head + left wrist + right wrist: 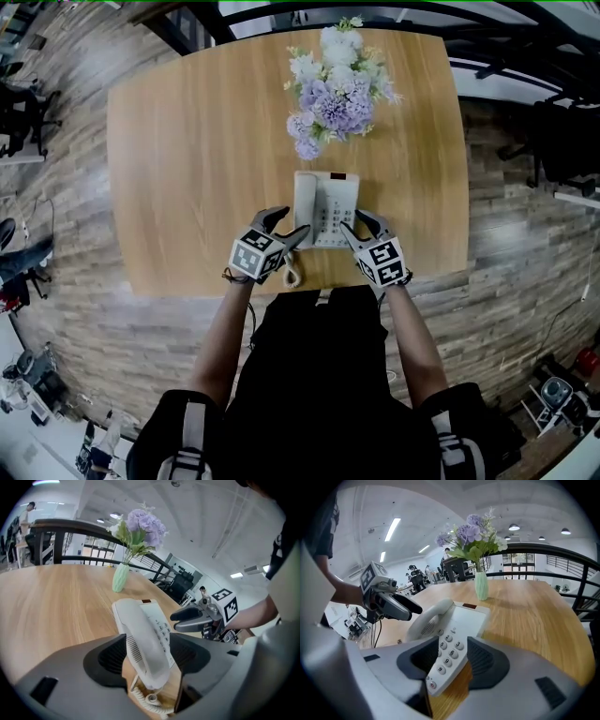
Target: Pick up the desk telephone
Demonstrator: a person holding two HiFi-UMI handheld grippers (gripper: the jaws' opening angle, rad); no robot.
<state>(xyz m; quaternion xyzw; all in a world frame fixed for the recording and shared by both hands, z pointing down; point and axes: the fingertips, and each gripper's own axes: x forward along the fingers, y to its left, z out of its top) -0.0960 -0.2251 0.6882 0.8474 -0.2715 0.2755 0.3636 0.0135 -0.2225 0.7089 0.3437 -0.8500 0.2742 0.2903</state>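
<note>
A white desk telephone [326,208] sits on the wooden table [187,169], handset along its left side and keypad to the right. My left gripper [288,228] stands open at the phone's near left corner. In the left gripper view [150,652] the handset [143,639] lies between the jaws, with wood showing beside it. My right gripper [359,228] is open at the near right corner. In the right gripper view [452,660] the keypad corner [445,656] reaches between the jaws. Each gripper shows in the other's view, the right gripper [187,618] and the left gripper [401,606].
A pale green vase of purple and white flowers [337,89] stands just behind the phone. The coiled cord [292,274] hangs off the table's near edge by my left gripper. Office chairs and railings surround the table on a wood floor.
</note>
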